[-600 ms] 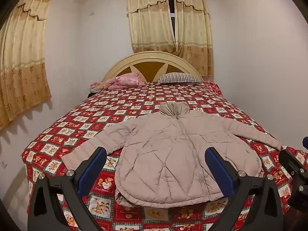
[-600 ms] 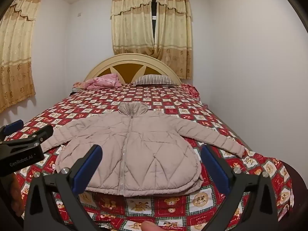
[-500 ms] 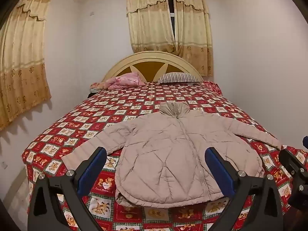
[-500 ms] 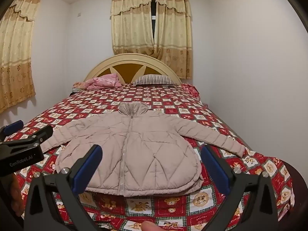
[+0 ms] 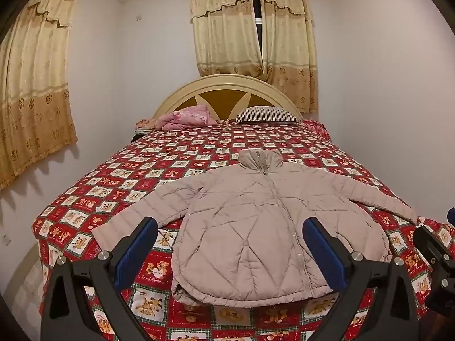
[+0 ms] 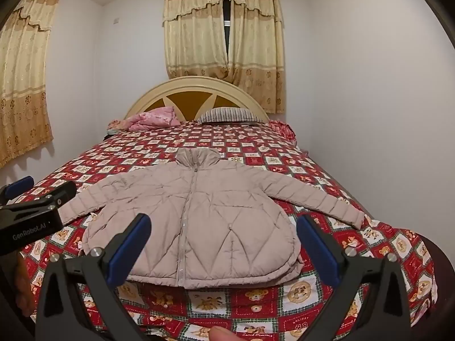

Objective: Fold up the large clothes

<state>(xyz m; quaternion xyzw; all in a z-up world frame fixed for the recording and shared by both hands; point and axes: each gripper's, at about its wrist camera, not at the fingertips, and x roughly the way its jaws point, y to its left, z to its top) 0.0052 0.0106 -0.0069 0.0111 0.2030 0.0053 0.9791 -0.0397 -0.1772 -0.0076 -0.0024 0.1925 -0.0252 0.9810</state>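
Note:
A pale pink-beige puffer jacket [image 5: 256, 227] lies flat and zipped on the red patchwork bedspread [image 5: 119, 182], collar away from me, both sleeves spread out to the sides. It also shows in the right wrist view [image 6: 199, 221]. My left gripper [image 5: 230, 253] is open and empty, held above the foot of the bed in front of the jacket's hem. My right gripper [image 6: 223, 247] is open and empty too, at the same distance, further right. The left gripper's body [image 6: 28, 218] shows at the left edge of the right wrist view.
A cream headboard [image 5: 227, 91], a pink bundle [image 5: 184, 118] and a striped pillow [image 5: 267, 113] lie at the far end. White walls close in on both sides, the right one [image 6: 369, 113] near the bed edge. Curtains [image 5: 31, 85] hang on the left.

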